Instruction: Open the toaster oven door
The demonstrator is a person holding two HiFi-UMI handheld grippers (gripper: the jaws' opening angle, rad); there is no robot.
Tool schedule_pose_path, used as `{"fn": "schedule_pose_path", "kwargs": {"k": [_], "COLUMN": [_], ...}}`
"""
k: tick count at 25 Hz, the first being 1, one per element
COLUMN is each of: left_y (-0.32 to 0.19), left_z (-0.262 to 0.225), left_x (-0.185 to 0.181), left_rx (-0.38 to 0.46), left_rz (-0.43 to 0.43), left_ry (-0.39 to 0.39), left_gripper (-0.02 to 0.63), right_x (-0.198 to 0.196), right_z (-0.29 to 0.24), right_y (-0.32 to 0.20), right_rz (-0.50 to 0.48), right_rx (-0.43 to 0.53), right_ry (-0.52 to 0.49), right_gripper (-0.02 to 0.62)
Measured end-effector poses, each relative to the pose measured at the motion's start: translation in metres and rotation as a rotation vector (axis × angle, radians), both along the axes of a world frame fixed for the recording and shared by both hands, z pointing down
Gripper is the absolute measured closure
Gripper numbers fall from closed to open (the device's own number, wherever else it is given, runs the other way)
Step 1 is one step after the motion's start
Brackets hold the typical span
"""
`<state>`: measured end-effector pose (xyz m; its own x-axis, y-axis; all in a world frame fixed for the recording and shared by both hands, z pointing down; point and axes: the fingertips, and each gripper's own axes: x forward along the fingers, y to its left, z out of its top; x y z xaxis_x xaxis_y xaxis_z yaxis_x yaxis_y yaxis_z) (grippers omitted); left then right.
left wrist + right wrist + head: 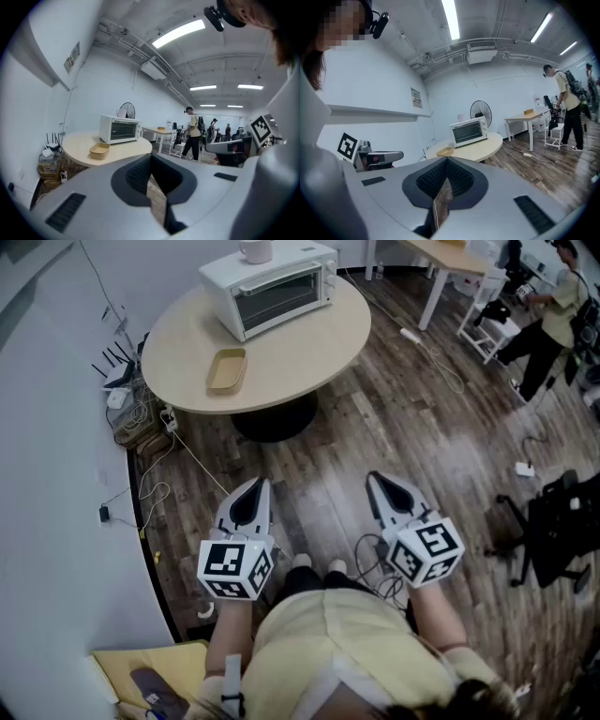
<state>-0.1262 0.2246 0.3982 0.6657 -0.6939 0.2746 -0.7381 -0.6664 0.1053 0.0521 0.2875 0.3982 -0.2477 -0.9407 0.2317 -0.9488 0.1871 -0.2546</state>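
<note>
White box-shaped toaster oven (pixel 272 287), door shut, on round beige wooden table (pixel 309 352), well ahead, roughly in line with left gripper (pixel 258 484), the nearer; right gripper (pixel 377 480) further aside; both sets of jaws closed, empty.

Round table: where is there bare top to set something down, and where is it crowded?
Bare top lies in front of the toaster oven, from the tan tray to the right rim of the table in the head view. The oven fills the far side. The floor by the wall is crowded with cables.
</note>
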Motion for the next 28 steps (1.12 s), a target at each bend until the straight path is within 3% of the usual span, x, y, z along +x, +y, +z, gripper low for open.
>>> {"fn": "schedule_pose_path", "kwargs": {"k": [3, 8, 28], "left_y": [0.001, 0.006, -0.009], "left_z": [0.004, 0.009, 0.022], "left_x": [0.002, 0.013, 0.011], "left_rx": [0.004, -0.074, -0.07], "left_rz": [0.002, 0.04, -0.038], "left_ry": [-0.042, 0.05, 0.031], "left_gripper": [0.604, 0.604, 0.604], "right_x": [0.003, 0.012, 0.009], "right_z": [0.005, 0.011, 0.036], "right_y": [0.0, 0.001, -0.022], "right_rz": [0.004, 0.005, -0.048], "right_rx": [-0.009, -0.019, -0.057], "right_ry": [0.001, -0.032, -0.111], "right_gripper": [0.593, 0.592, 0.592]}}
